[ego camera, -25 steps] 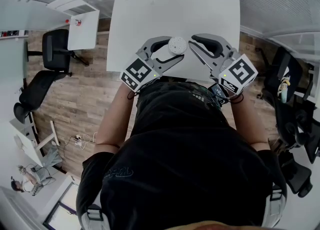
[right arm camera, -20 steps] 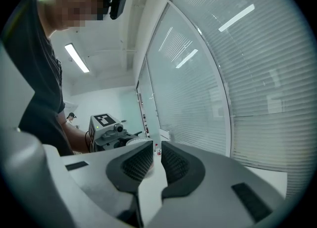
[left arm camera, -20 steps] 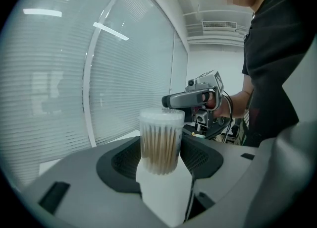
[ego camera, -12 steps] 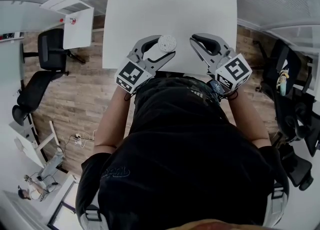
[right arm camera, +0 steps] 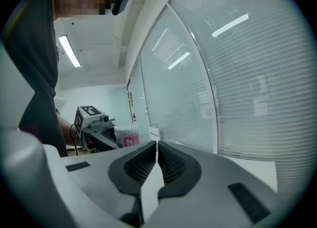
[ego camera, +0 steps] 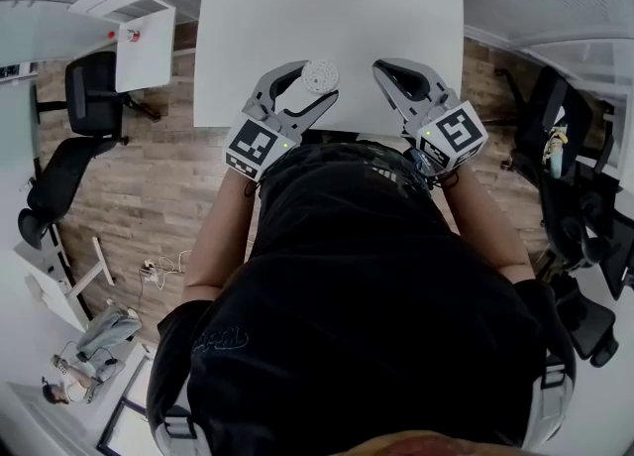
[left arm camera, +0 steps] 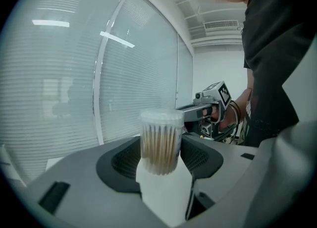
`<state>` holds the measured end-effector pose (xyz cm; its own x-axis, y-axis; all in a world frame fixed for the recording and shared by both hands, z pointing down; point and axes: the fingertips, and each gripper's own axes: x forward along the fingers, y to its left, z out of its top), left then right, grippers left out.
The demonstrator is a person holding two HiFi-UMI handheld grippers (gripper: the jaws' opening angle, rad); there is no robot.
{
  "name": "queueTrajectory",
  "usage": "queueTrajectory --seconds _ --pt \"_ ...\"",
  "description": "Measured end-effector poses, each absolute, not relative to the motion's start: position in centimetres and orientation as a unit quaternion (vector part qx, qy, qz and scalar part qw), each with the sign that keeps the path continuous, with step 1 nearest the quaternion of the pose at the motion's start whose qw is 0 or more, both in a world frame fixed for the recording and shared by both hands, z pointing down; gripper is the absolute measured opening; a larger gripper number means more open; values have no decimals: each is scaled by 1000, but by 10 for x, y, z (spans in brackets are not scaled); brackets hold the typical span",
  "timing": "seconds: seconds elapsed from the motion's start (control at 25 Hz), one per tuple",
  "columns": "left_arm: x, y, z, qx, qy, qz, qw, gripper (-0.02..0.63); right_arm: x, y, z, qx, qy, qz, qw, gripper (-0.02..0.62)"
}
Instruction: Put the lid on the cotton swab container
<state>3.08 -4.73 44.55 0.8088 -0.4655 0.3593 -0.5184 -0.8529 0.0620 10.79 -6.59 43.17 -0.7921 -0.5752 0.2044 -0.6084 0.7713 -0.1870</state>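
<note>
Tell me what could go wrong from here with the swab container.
1. The left gripper clamps only the lower part of the round cotton swab container; it may tip or slip out, not far from the table's near edge.
2. The right gripper's jaws have just been closing on nothing, so it gives no support if the container slips.

Cotton swab container held between the left gripper's jaws

The left gripper (left arm camera: 161, 160) has its two dark ribbed pads pressed on both sides of the cotton swab container (left arm camera: 160, 142). The container is a clear round tub that stands upright, is full of swabs and has a cloudy white top. Under it is the white table (left arm camera: 166, 199). Behind it, at the right, a hand (left arm camera: 229, 118) holds the right gripper (left arm camera: 184, 113) with its marker cube (left arm camera: 222, 92), pointing toward the container's top. Window blinds (left arm camera: 74, 73) fill the background on the left.
</note>
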Motion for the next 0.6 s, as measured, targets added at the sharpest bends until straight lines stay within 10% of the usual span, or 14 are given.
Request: queueTrajectory --seconds 0.6 --pt "32 -48 445 948 -264 161 80 259 111 -67 432 322 -936 123 69 28"
